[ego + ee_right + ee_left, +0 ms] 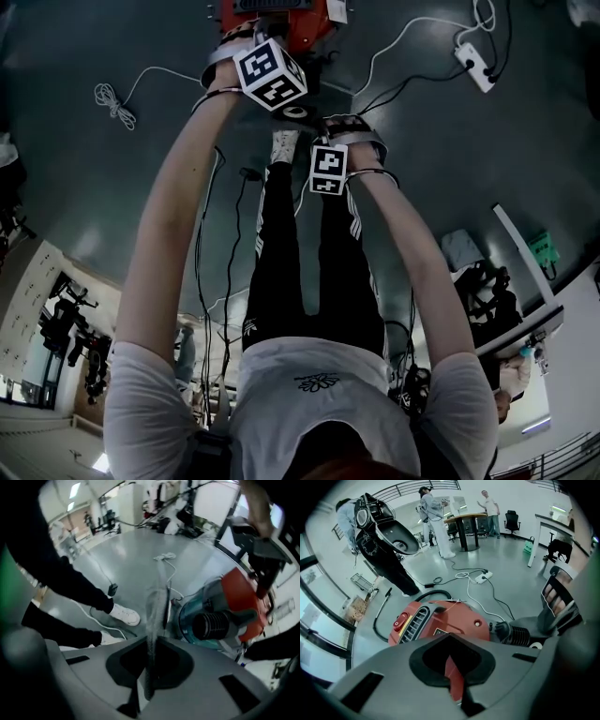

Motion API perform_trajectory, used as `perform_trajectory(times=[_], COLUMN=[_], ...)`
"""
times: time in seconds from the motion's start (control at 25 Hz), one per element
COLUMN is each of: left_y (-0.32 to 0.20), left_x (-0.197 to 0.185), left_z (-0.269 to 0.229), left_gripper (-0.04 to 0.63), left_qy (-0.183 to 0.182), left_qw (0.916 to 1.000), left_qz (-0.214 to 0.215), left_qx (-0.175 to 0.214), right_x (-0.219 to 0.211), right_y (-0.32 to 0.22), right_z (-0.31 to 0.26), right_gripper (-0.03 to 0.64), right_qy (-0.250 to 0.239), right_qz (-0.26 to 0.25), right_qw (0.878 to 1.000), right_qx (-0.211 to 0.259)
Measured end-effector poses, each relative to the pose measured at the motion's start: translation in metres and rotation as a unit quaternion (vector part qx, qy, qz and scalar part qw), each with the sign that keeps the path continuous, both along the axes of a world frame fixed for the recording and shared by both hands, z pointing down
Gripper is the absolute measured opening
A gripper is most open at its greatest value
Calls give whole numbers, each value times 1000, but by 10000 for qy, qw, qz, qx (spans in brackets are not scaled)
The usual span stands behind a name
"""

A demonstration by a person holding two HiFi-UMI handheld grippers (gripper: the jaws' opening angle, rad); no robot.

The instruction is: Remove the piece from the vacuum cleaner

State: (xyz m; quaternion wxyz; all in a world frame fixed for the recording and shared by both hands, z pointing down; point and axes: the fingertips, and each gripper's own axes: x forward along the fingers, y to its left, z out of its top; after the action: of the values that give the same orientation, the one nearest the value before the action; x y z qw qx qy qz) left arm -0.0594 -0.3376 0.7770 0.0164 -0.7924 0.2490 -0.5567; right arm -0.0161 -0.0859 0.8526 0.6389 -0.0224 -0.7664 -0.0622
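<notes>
The red vacuum cleaner (281, 21) stands on the grey floor at the top of the head view. My left gripper (265, 39) is down on its top. In the left gripper view its jaws (453, 681) stand close together, with a red part of the vacuum cleaner (450, 620) between them. A black ribbed hose cuff (520, 634) sits in the vacuum's teal front (187, 620). My right gripper (314, 127) hangs just in front of that cuff (208, 625), apart from it. It is shut (152, 620) and holds nothing.
A white power strip (476, 66) with cables lies on the floor to the right, and a coiled white cable (112, 98) to the left. My own legs and white shoes (124, 613) stand close to the vacuum. A black hose (436, 592) curls behind it. People stand at a table (464, 517).
</notes>
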Motion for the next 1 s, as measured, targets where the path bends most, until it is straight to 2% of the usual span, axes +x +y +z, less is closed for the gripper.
perform_trajectory(times=[0.08,0.2,0.32,0.36,0.4,0.48,0.56,0.6,0.68,0.76,0.8,0.84,0.92,0.96,1.0], left_y=[0,0,-5,-6,-6,0,16,30,69,103,107,105,109,116,124], left_x=[1,0,-10,-19,-27,-39,-46,-49,-55,-59,-60,-61,-61,-61,-60], left_z=[1,4,-9,-22,-40,-85,-137,-165,-222,-284,-315,-345,-398,-420,-440], left_gripper=[0,0,2,2,2,2,2,2,2,2,2,2,2,2,2], left_qy=[22,89,480,727,1028,1660,2237,2497,2945,3329,3515,3719,4162,4347,4479], left_qw=[10000,9993,9947,9896,9812,9573,9299,9158,8875,8622,8524,8423,8160,8035,7950], left_qz=[-48,-261,-845,-1216,-1633,-2358,-2878,-3087,-3460,-3706,-3718,-3680,-3622,-3607,-3557], left_qx=[-46,-267,-337,-227,-86,216,488,608,769,917,1077,1296,1724,1880,2019], right_x=[-1,-2,0,1,3,8,16,20,28,37,42,48,61,66,68], right_y=[-15,-29,-36,-36,-35,-32,-35,-38,-39,-50,-68,-89,-116,-119,-119], right_z=[-7,-21,-39,-48,-60,-89,-129,-154,-213,-276,-308,-340,-409,-443,-474], right_gripper=[25,25,25,25,25,25,25,25,25,25,25,25,25,25,25], right_qy=[-80,-145,-131,-137,-159,-260,-457,-602,-1001,-1548,-1863,-2177,-2701,-2901,-3073], right_qz=[418,439,563,619,706,1025,1625,2029,2926,3752,4072,4312,4563,4600,4595], right_qw=[9991,9988,9981,9978,9971,9940,9849,9763,9490,9101,8877,8652,8274,8139,8032], right_qx=[31,172,206,210,221,274,385,464,610,842,1067,1344,1849,2044,2223])
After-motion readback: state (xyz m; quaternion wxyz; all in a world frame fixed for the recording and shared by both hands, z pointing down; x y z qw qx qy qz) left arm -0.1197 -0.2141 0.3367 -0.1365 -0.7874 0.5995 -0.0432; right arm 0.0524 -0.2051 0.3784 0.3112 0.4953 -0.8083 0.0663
